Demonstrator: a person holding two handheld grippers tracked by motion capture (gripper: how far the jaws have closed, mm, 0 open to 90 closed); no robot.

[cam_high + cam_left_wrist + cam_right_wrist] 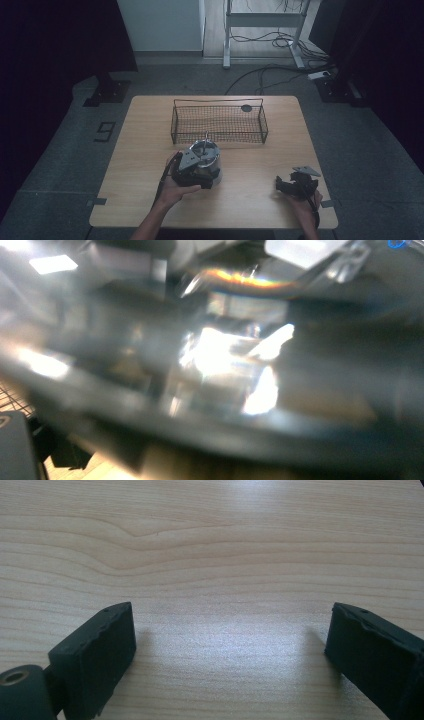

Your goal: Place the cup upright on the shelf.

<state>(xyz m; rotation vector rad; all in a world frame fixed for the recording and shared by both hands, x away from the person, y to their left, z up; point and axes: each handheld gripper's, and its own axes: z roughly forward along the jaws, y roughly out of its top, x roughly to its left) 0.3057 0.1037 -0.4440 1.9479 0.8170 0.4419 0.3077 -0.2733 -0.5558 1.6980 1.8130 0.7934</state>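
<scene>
A shiny metal pot (212, 150) with a thin upright stem on its top stands at the middle of the wooden table (250, 205). My left gripper (204, 172) is pressed against the pot's near side, its grey plate over the pot's left edge. In the left gripper view the pot (225, 360) is a blurred mass of glare, with one black jaw at the bottom left; I cannot tell how the jaws stand. My right gripper (281, 184) (230, 650) rests low near the table's front right, open, with bare wood between its fingers (97, 650).
A black wire basket (220, 102) stands just behind the pot, with a small dark round thing (246, 108) at its back right corner. On the floor beyond the table are a white desk frame (227, 45) and loose cables (280, 40).
</scene>
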